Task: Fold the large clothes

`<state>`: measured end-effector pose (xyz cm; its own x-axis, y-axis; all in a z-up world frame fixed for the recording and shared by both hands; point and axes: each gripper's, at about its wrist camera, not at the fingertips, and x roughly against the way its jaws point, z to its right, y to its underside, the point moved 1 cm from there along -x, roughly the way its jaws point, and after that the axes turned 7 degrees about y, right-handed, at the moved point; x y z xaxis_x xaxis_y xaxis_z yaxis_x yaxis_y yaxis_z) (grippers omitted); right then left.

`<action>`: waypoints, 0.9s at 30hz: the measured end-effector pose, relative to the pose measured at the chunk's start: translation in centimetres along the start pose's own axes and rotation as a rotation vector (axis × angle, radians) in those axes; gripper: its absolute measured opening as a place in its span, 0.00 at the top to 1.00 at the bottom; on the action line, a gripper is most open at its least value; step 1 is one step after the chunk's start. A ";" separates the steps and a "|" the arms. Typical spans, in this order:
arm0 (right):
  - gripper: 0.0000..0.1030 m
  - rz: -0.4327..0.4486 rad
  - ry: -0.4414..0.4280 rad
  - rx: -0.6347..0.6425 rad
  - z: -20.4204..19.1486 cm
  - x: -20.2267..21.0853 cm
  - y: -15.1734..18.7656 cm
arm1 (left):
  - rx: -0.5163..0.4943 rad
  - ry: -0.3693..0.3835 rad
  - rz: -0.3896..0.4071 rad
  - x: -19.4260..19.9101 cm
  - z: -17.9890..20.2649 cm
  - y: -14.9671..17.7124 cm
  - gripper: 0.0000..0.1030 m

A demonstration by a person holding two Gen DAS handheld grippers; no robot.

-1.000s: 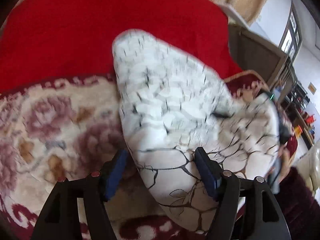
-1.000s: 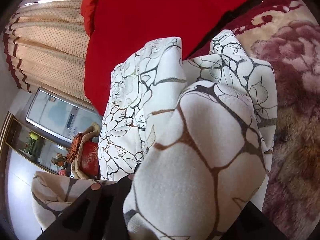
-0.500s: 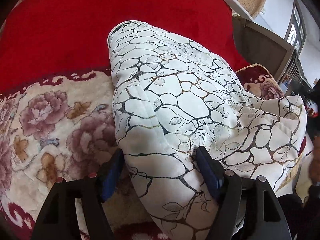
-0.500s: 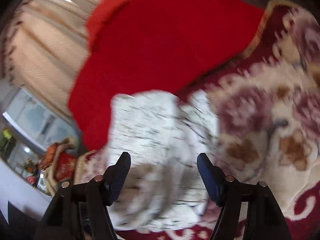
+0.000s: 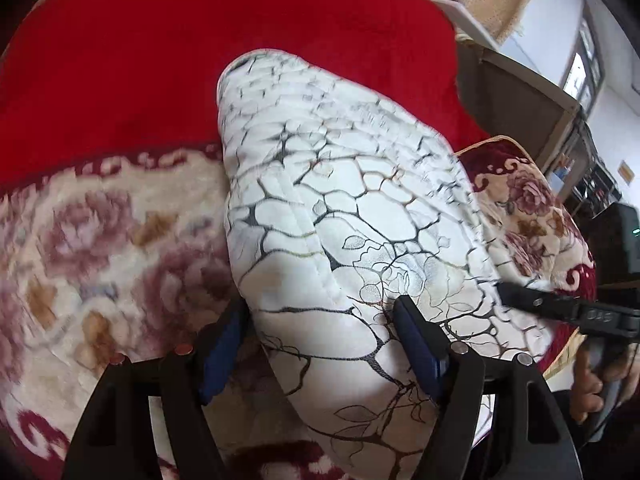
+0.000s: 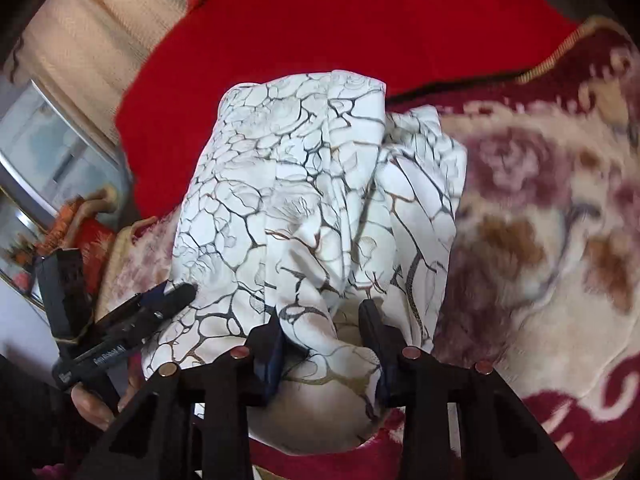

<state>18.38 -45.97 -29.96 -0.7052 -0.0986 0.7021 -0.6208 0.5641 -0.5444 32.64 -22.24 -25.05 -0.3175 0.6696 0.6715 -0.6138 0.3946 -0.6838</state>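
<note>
White quilted cotton printed with a black crackle-vein pattern, the large padded garment (image 5: 344, 216) lies bundled on the floral cream-and-maroon plush blanket (image 5: 108, 240), its far end reaching onto the plain red blanket (image 5: 200, 48) behind.

The left gripper (image 5: 320, 340) stands wide, its blue pads on either side of the thick near end, apparently not pinching it. The right gripper (image 6: 324, 344) is narrower, with a bunched fold between its pads; whether it truly clamps the cloth I cannot tell.

The bundle looks only roughly gathered, with loose pleats showing in the right wrist view. To fold well, I judge both grippers should take firm hold of matching edges, draw the cloth taut and flat, then lay one half squarely over the other.
</note>
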 end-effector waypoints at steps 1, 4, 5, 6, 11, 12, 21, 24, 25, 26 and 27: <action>0.63 0.007 -0.004 -0.009 0.3 -0.1 0.3 | -0.031 -0.027 0.043 0.9 0.3 -0.2 0.27; 0.63 0.038 0.020 0.038 0.0 -0.2 1.1 | -0.076 -0.110 0.131 2.6 0.5 -0.4 0.26; 0.63 0.044 0.025 0.047 0.0 -0.1 1.6 | -0.087 -0.135 0.116 2.3 0.5 -0.2 0.25; 0.63 0.044 0.026 0.042 0.4 0.0 2.3 | -0.108 -0.167 0.063 1.2 0.6 0.2 0.24; 0.63 0.051 0.000 -0.021 2.2 -0.1 4.3 | -0.137 -0.192 0.034 -0.6 1.1 0.7 0.24; 0.63 0.038 -0.024 -0.053 2.7 -0.2 3.9 | -0.123 -0.186 0.034 -0.5 0.9 0.7 0.24; 0.59 0.199 0.152 -0.115 4.1 4.6 -1.4 | -0.106 -0.201 0.054 0.0 1.0 0.7 0.24; 0.59 0.228 0.091 -0.126 3.5 4.7 -4.4 | -0.108 -0.205 0.057 -0.1 1.2 0.6 0.24; 0.59 0.232 0.082 -0.106 2.6 4.4 -5.7 | -0.112 -0.208 0.059 -0.1 1.4 0.6 0.24; 0.59 0.231 0.085 -0.082 2.0 3.9 -6.5 | -0.115 -0.210 0.060 -0.1 1.4 0.6 0.24; 0.59 0.223 0.091 -0.039 0.6 3.2 -7.7 | -0.117 -0.211 0.061 -0.1 1.4 0.6 0.24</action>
<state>20.73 -51.15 -23.79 -0.7883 0.1056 0.6062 -0.4381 0.5953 -0.6735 31.31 -22.98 -25.10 -0.5027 0.5528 0.6647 -0.5050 0.4363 -0.7447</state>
